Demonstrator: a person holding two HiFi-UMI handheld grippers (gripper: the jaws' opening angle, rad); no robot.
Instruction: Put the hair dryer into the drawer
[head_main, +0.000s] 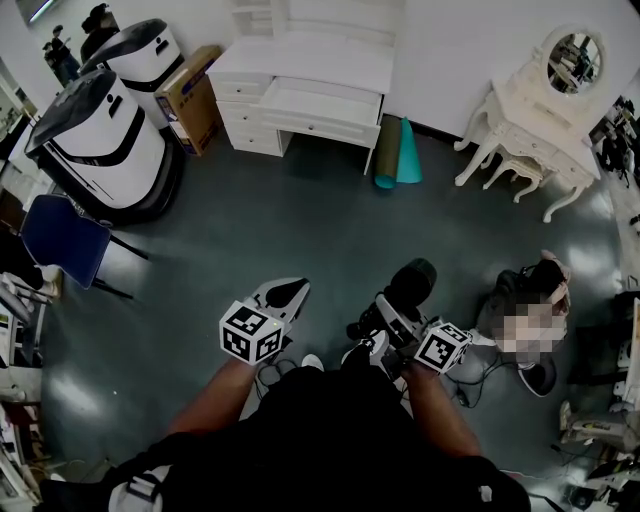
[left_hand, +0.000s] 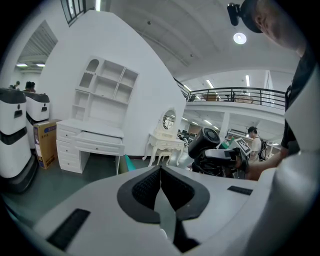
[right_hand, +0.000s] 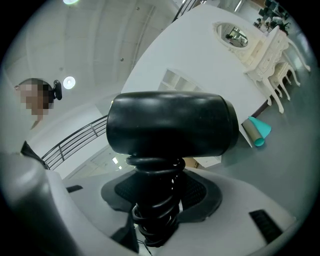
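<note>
Clamping the dryer (right_hand: 170, 125) by its cord-wrapped handle, the right gripper (right_hand: 155, 200) is holding it; the left gripper (left_hand: 161, 187) is hanging empty, jaws together, well apart from the open drawer (head_main: 320, 108).

I count two handheld grippers, the left gripper (head_main: 290, 293) and the right gripper (head_main: 385, 325), and one hair dryer (head_main: 412, 282). There is one white desk (head_main: 330, 60) with one drawer (head_main: 320, 108) standing open. There is one dressing table (head_main: 530, 115) carrying one oval mirror (head_main: 574, 55), and one stool (head_main: 520, 168). Two rolled mats lie on the floor, a teal mat (head_main: 409, 152) and an olive mat (head_main: 387, 150). Two big white machines stand there, the near machine (head_main: 105, 140) and the far machine (head_main: 145, 55). There is also one cardboard box (head_main: 190, 95) and one blue chair (head_main: 60, 240).
</note>
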